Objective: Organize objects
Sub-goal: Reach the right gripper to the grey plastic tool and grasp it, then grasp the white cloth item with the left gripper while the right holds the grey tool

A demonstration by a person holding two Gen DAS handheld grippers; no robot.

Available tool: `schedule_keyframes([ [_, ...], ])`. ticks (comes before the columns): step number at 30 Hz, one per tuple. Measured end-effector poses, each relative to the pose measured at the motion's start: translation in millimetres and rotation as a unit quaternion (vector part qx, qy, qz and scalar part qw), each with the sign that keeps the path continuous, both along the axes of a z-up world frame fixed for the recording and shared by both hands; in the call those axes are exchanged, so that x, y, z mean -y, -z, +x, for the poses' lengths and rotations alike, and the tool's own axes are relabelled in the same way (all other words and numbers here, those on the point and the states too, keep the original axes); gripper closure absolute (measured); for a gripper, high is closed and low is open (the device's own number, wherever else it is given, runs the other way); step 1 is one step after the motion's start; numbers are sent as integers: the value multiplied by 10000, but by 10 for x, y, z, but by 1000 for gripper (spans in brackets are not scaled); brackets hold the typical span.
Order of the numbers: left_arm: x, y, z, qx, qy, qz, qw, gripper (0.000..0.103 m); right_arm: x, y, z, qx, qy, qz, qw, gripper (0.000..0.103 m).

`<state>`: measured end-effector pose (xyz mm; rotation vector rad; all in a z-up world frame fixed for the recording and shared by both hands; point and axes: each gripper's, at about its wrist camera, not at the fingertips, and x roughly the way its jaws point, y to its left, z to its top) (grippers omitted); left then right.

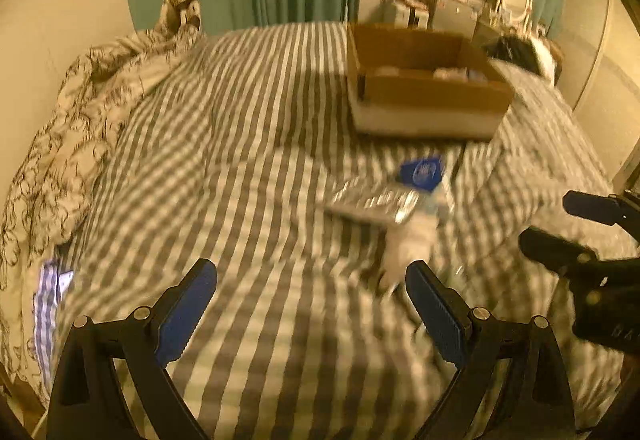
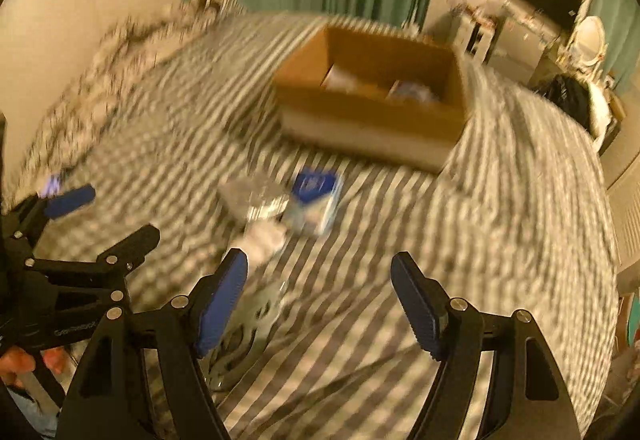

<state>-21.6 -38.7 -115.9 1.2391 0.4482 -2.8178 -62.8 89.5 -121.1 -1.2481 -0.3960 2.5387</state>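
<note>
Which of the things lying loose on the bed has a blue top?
The small white packet with the blue label, lying nearest the brown cardboard box. The crinkly silver wrapper and white crumpled thing beside it show no blue.

box (image 1: 424,92) on bed (image 1: 248,168), packet (image 1: 422,172) before it

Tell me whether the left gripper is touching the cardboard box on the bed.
Apart. The left wrist view shows the left gripper open and empty, with a broad stretch of striped bedding between its fingertips and the cardboard box.
</note>
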Motion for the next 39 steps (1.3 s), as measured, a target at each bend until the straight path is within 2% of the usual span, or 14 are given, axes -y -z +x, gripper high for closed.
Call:
schedule_keyframes([
  [2,10,101,36,85,-50,-146,9998,5,19,197,-42,237,21,-85,9997,29],
  [3,32,139,47,127,-116,-244,9996,5,20,266,-63,352,360,-239,9984,29],
  [5,105,190,55,193,-234,-331,9990,5,26,432,-101,600,334,-368,9970,29],
  [12,275,260,78,203,-352,-110,9991,5,58,834,-212,1157,333,-642,9907,29],
  [23,194,281,46,230,-236,-114,9994,5,-39,939,-222,1245,431,-922,9870,29],
  [24,185,282,45,235,-234,-123,9994,5,-30,931,-209,1214,402,-923,9875,32],
  [25,177,281,46,236,-230,-126,9994,5,-17,920,-202,1198,337,-951,9877,43],
  [26,170,279,46,238,-223,-121,9994,5,9,898,-189,1158,274,-926,9886,48],
  [29,142,276,40,260,-208,-124,9994,5,36,830,-144,1014,267,-839,9909,52],
  [33,83,257,6,273,-157,-144,9994,5,7,596,-90,681,279,-739,9945,65],
  [34,65,255,-7,278,-141,-138,9994,5,-9,536,-87,594,280,-721,9952,72],
  [36,7,240,-61,288,-64,-123,9995,5,-59,379,-76,377,315,-654,9967,102],
  [39,-86,223,-150,284,53,-106,9995,5,-171,216,-79,180,430,-557,9974,103],
])
